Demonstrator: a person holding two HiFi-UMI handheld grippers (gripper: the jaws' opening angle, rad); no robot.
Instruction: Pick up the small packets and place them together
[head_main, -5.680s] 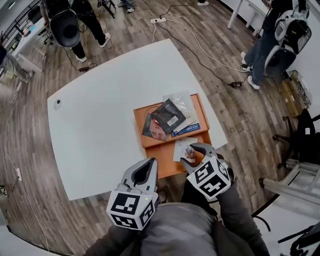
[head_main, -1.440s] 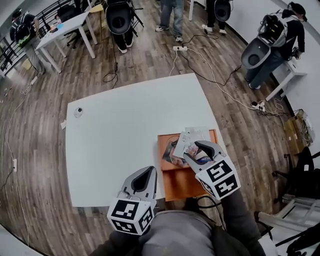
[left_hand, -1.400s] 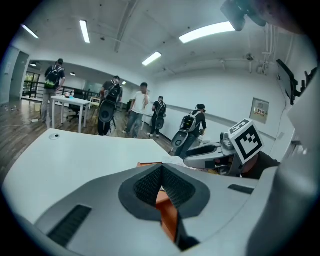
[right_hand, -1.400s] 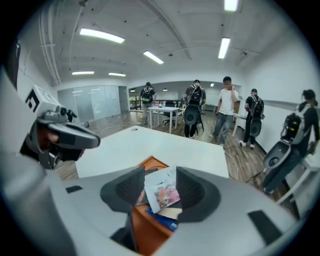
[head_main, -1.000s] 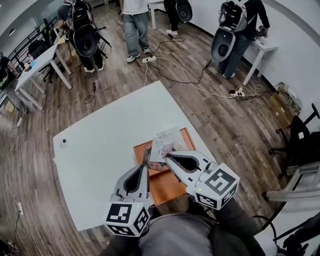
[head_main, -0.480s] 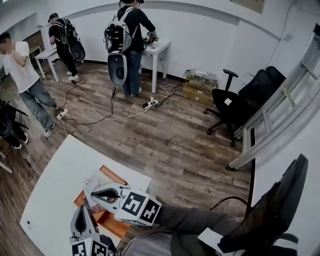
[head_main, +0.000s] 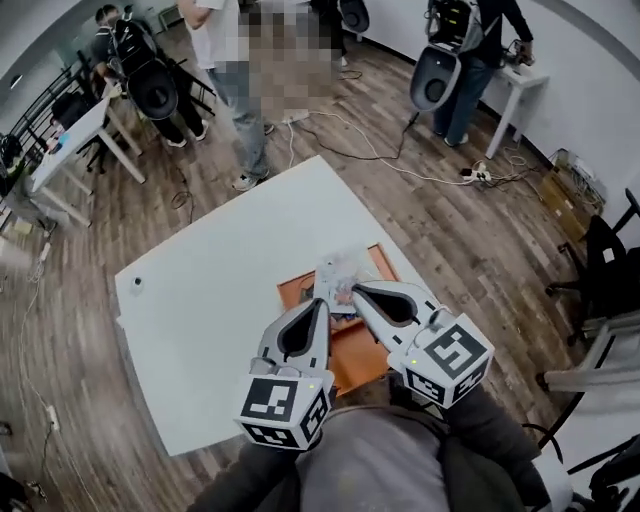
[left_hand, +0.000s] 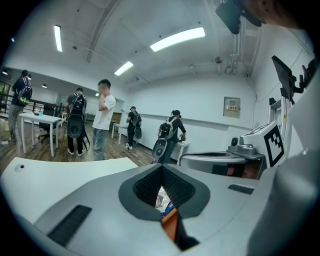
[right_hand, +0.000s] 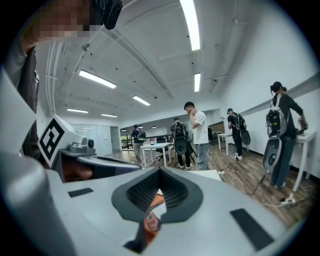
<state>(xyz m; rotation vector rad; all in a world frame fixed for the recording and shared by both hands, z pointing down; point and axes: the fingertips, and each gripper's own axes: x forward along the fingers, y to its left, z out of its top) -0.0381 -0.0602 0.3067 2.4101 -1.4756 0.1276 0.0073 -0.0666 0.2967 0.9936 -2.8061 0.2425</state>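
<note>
Several small packets (head_main: 340, 272) lie in a pile at the far end of an orange tray (head_main: 352, 350) on the white table (head_main: 220, 270). My right gripper (head_main: 353, 289) is shut, its tip at the near edge of the pile; no packet is clearly pinched. My left gripper (head_main: 320, 301) is shut just to its left, over the tray, holding nothing. In the left gripper view the gap behind the closed tips (left_hand: 162, 166) shows a packet (left_hand: 161, 197) and the tray (left_hand: 170, 220). In the right gripper view the same gap (right_hand: 160, 170) shows a shiny packet (right_hand: 151, 220).
A small round object (head_main: 136, 283) sits near the table's far left corner. People stand beyond the table's far edge (head_main: 235, 90), among white desks (head_main: 75, 125). Cables (head_main: 400, 150) run over the wood floor. An office chair (head_main: 605, 270) stands at the right.
The head view has swung from the room back down onto the table. Both shut grippers now sit side by side with their tips at the packet pile; the left has come closer.
</note>
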